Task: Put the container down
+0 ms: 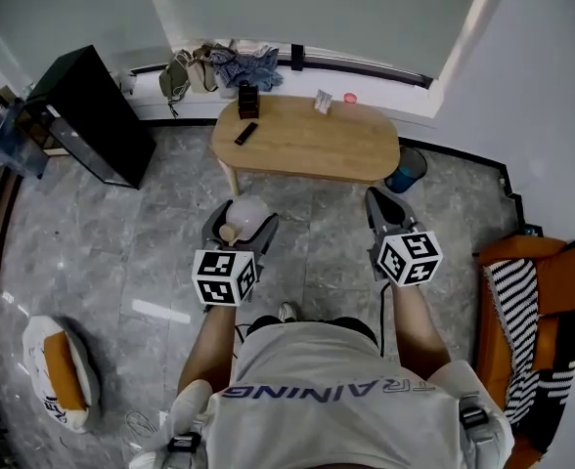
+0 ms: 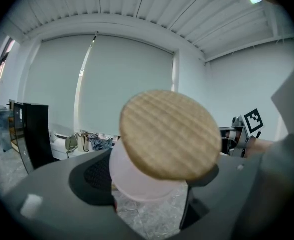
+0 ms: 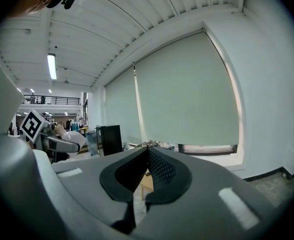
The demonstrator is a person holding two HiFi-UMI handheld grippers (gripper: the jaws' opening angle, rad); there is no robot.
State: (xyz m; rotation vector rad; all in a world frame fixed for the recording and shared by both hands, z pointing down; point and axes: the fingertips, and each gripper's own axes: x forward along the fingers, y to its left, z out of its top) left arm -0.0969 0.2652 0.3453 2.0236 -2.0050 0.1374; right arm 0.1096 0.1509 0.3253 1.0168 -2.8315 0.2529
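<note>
While the container (image 1: 251,209) hangs in the air, not set down, the head view has the left gripper (image 1: 239,225) clamped on it, one jaw on each side. It's a pale jar lying on its side, with the wooden lid (image 1: 228,233) facing back toward the person. It shows against the grey stone floor (image 1: 121,252), just short of the near edge of the oval wooden counter (image 1: 307,154).

The right gripper (image 1: 383,210) is held level with the left one and well apart from it, carrying nothing. On the counter's far side are a black remote (image 1: 245,133), a small black box (image 1: 248,99), a pale packet (image 1: 323,101) and a small pink item (image 1: 350,98). A blue bin (image 1: 406,170) stands on the floor just beside the counter's right end. A black cabinet (image 1: 87,115) is far left, and an orange chair (image 1: 542,301) with striped cloth is far right.

Left gripper view: the lid fills the middle of the frame, tilted, with the translucent whitish body behind and below it. Both jaws press on the body and the floor shows beneath. The right gripper's marker cube (image 2: 253,120) is visible at the right edge.

Right gripper view: the jaws are together, pads meeting at the tips, with nothing between them. The counter edge shows through the slit below the tips. The left gripper with the jar is visible at far left, and the black cabinet is beyond it.
</note>
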